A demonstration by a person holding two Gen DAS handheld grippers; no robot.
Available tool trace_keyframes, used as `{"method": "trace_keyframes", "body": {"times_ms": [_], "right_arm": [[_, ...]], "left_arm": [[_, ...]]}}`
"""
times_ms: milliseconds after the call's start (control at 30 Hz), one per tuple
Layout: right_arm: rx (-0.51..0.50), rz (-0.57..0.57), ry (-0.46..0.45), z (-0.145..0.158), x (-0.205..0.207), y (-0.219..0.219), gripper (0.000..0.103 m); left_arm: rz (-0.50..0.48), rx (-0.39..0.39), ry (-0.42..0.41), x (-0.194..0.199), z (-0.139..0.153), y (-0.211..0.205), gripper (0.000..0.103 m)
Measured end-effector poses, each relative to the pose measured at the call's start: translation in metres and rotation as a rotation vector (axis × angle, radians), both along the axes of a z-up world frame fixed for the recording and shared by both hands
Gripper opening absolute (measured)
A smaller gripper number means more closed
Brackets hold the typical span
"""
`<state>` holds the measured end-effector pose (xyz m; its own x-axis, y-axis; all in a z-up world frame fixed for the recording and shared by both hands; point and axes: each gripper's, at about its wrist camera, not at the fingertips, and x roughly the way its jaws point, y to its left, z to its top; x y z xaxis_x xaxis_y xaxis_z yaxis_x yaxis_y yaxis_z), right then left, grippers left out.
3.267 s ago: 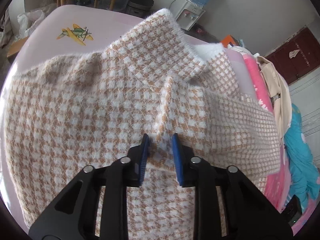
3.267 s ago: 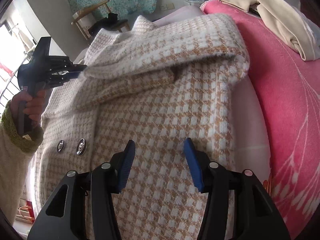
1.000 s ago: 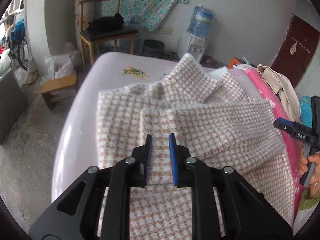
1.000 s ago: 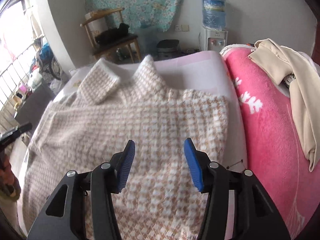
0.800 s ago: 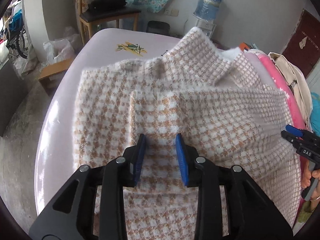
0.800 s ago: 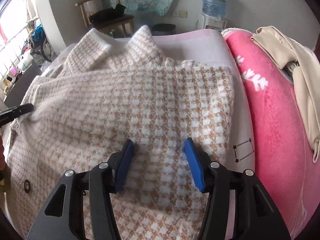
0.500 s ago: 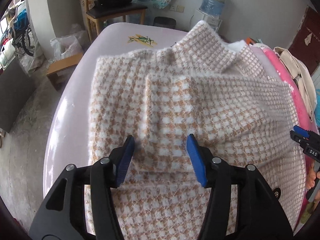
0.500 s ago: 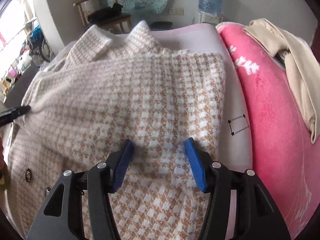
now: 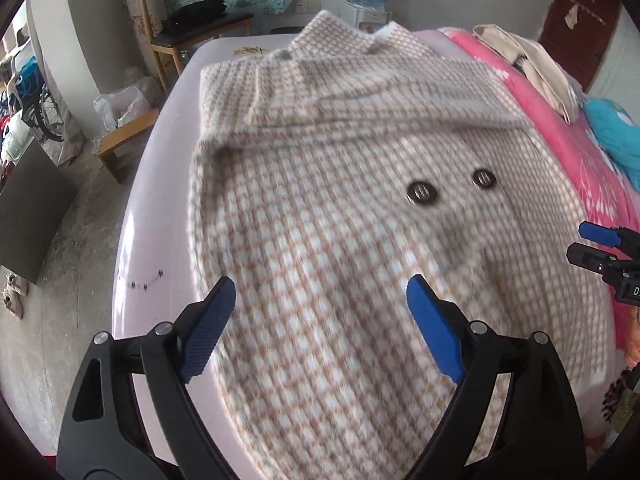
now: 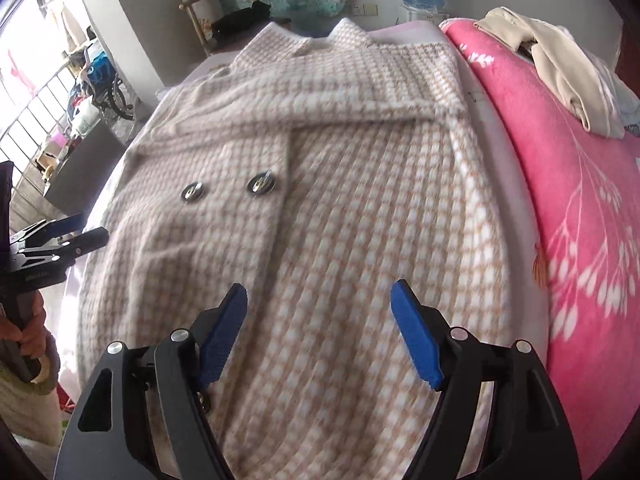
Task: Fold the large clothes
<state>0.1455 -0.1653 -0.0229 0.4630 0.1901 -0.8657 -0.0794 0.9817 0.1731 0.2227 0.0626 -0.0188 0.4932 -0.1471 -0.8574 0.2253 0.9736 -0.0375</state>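
**Coat flat on the bed, both grippers free: the lower hem is what we could lose**

We have the fuzzy tan-and-white houndstooth coat [image 9: 328, 184] lying front-up on the pale pink bed sheet [image 9: 160, 184], its collar toward the far end and both sleeves laid across the chest. The left gripper [image 9: 320, 320] hovers over the coat's lower left part with its blue-padded jaws opening wide and nothing pinched between them. The right gripper [image 10: 318, 328] does the same over the lower right part, jaws opening, no cloth caught.

We judge the next fold to be the risky part. The fabric looks thick and plush, so a shallow pinch could take only the top layer and drag the front panel off the one beneath. The crossed sleeves lie loose and could slide out if the hem is swung up quickly. The two dark metal buttons [image 10: 228, 186] sit near the overlap and could snag a pad.

On the left, the coat's side runs close to the bed's rounded edge, with bare floor below; a pull that way could spill it. On the right, the bright pink floral blanket [image 10: 568, 208] lies just beside the coat, leaving little room. Toward the collar there is some open sheet.
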Motion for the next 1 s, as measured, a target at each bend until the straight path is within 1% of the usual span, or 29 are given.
{"method": "trace_keyframes", "body": {"times_ms": [67,200,333,367,467,567,633,767,1000], "right_arm": [[-0.018,0.002,0.008,-0.002,-0.022,0.01,0.078],[-0.008,0.0,0.027,-0.007,-0.053,0.02,0.079],[-0.047,-0.009,0.044,-0.012,-0.072,0.023,0.081],[-0.048,-0.017,0.042,-0.012,-0.076,0.023,0.084],[-0.064,-0.032,0.046,-0.019,-0.082,0.02,0.086],[-0.08,-0.042,0.067,-0.034,-0.084,0.02,0.086],[-0.095,-0.042,0.04,-0.037,-0.087,0.022,0.089],[-0.128,-0.035,0.015,-0.039,-0.09,0.026,0.091],[-0.116,-0.046,0.02,-0.04,-0.09,0.021,0.097]], "left_arm": [[-0.007,0.02,0.002,-0.023,-0.008,-0.004,0.085],[-0.013,0.033,0.042,-0.053,-0.028,-0.014,0.085],[0.008,0.081,0.027,-0.074,-0.039,-0.019,0.085],[0.013,0.084,0.016,-0.077,-0.039,-0.019,0.085],[0.026,0.096,0.003,-0.081,-0.044,-0.017,0.09],[0.042,0.083,-0.012,-0.084,-0.045,-0.014,0.093],[0.059,0.081,-0.02,-0.085,-0.046,-0.013,0.095],[0.079,0.074,-0.028,-0.087,-0.047,-0.012,0.095],[0.096,0.07,-0.043,-0.09,-0.048,-0.011,0.096]]}}
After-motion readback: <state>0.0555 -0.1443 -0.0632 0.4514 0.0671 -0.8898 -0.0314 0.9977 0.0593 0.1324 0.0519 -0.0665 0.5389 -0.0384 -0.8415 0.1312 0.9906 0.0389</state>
